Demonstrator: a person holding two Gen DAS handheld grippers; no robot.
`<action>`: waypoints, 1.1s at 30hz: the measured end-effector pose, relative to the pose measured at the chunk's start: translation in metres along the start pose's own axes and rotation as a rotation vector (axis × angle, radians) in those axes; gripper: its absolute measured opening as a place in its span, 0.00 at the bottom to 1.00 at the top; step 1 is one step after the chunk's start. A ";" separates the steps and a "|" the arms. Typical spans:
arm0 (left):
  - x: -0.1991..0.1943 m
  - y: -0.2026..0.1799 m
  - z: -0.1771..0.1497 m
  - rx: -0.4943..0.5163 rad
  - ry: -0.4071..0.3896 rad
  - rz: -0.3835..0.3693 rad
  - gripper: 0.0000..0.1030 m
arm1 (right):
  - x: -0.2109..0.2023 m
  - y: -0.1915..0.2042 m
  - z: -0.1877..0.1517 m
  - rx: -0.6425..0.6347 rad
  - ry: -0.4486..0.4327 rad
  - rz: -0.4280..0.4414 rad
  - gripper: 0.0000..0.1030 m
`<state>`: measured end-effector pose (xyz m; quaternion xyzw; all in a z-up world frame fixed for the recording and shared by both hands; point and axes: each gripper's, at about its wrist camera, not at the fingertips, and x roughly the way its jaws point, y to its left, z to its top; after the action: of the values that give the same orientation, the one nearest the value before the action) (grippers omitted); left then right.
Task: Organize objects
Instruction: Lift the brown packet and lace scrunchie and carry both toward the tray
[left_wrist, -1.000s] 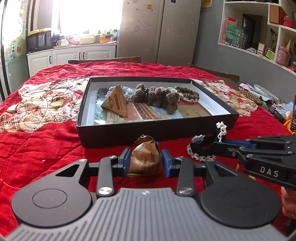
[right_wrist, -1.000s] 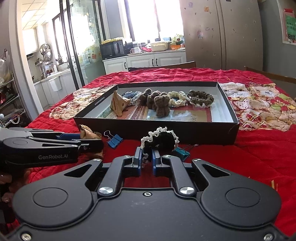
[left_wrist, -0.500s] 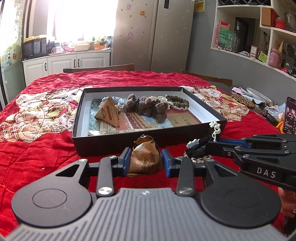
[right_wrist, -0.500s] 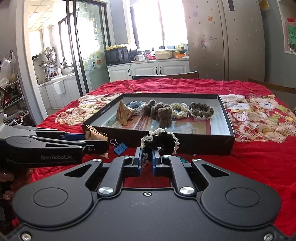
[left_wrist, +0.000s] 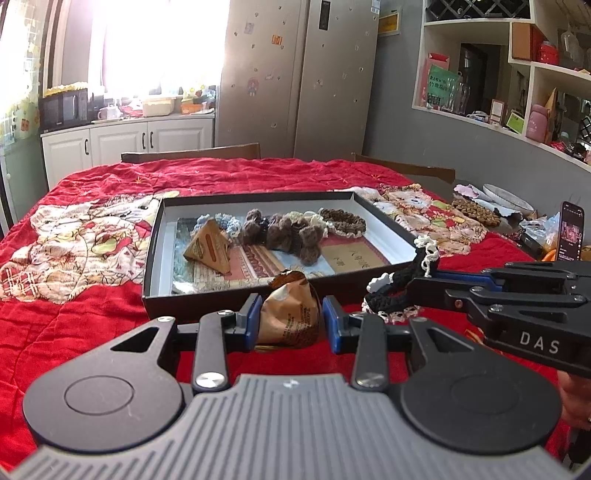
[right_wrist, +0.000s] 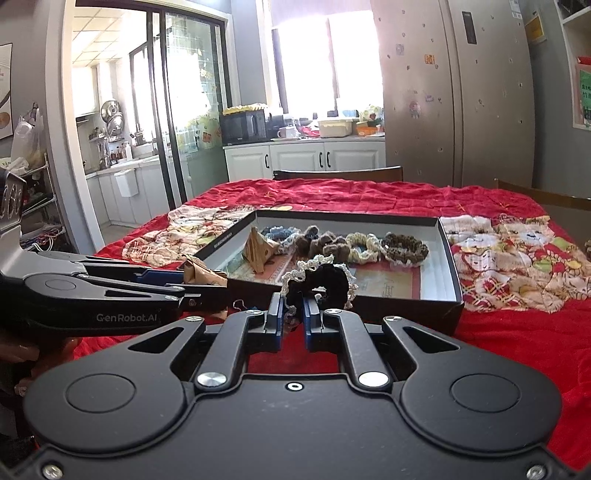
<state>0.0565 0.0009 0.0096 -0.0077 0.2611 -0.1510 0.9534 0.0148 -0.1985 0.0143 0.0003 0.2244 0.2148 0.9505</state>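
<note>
- Left claw (left_wrist: 289, 320) clenched on a brown paper packet (left_wrist: 290, 314), blue pads pressing both its sides; packet held clear of the red cloth (left_wrist: 92, 325), just short of the box's near wall.
- Right claw (right_wrist: 293, 317) clamped nearly closed on a black scrunchie with white lace trim (right_wrist: 325, 282); most of the loop stands free above the pads.
- Both items hang in front of the black box (right_wrist: 448, 258), not yet over its rim.
- Risk: the scrunchie is pinched by a thin fold only; a quick swing could let it slip out and drop onto the cloth short of the box.
- Risk: the packet is soft paper; a tighter squeeze would crumple it, a looser one would let it slide.
- Risk: the two claws sit close, side by side; moving in together could knock them against each other or catch the near wall.
- Inside the box: a triangular paper packet (left_wrist: 208, 251) at left, then a row of brown, cream and blue scrunchies (left_wrist: 291, 232) across the back; front right floor looks free.
- A blue binder clip (right_wrist: 243, 304) is partly hidden behind the left claw.
- Phone (left_wrist: 570, 230) and clutter at the surface's far right edge, well apart.
</note>
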 end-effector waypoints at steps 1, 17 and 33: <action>-0.001 0.000 0.001 0.001 -0.004 0.000 0.38 | -0.001 0.000 0.001 -0.001 -0.004 0.001 0.10; -0.010 -0.006 0.025 0.023 -0.077 0.003 0.38 | -0.012 -0.007 0.024 -0.032 -0.062 -0.023 0.10; 0.001 0.002 0.060 0.032 -0.125 0.027 0.38 | 0.002 -0.023 0.060 -0.041 -0.111 -0.058 0.10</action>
<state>0.0881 -0.0016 0.0607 0.0018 0.1988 -0.1415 0.9698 0.0514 -0.2126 0.0650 -0.0136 0.1670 0.1912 0.9671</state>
